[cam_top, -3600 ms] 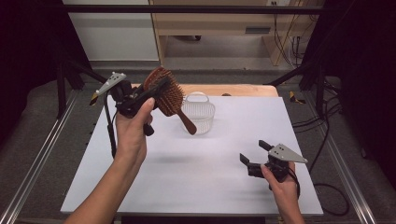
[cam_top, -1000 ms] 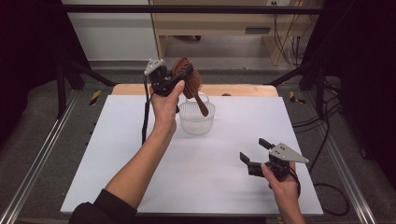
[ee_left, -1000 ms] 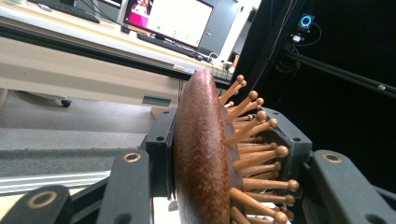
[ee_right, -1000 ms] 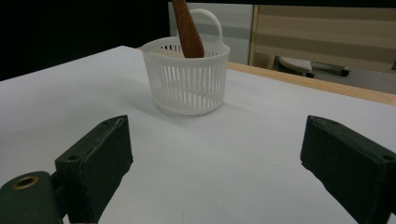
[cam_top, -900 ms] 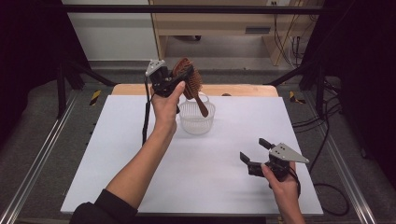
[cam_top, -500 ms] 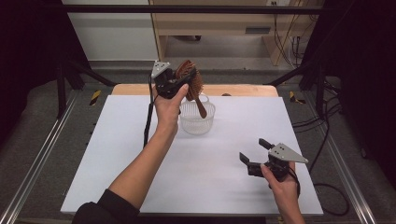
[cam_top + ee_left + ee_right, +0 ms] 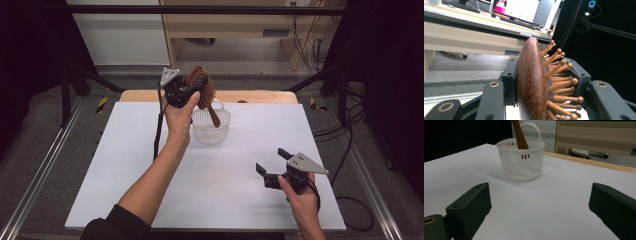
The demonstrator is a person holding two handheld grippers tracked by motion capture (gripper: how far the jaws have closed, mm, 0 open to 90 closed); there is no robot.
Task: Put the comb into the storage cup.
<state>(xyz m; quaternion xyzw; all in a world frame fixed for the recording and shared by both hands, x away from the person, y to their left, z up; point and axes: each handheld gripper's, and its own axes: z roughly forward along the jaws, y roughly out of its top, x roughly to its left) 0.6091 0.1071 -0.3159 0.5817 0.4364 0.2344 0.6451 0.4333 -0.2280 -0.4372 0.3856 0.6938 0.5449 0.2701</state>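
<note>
The left tongs [image 7: 187, 90] are clamped on the head of the wooden hairbrush [image 7: 201, 86], and look where they are now: a few seconds back that brush was held out at the surface's ten o'clock, clear of the basket. Since then the hand has carried it across to twelve o'clock, and over the last second it has tipped the brush a touch steeper. The handle [image 7: 519, 135] now points down inside the white slotted basket [image 7: 211, 131], its tip showing through the slats in the right gripper view. In the left gripper view one pad sits against the smooth back of the hairbrush [image 7: 531, 82], the other in among the bristle pins.

That reads as the drop-in nearly done: handle in, head still above the rim and still gripped. Release looks like what is left.

Down at five o'clock, the right tongs [image 7: 274, 165] have just been opening a little wider, with only bare white surface [image 7: 564, 202] between them, resting well apart from the basket.
</note>
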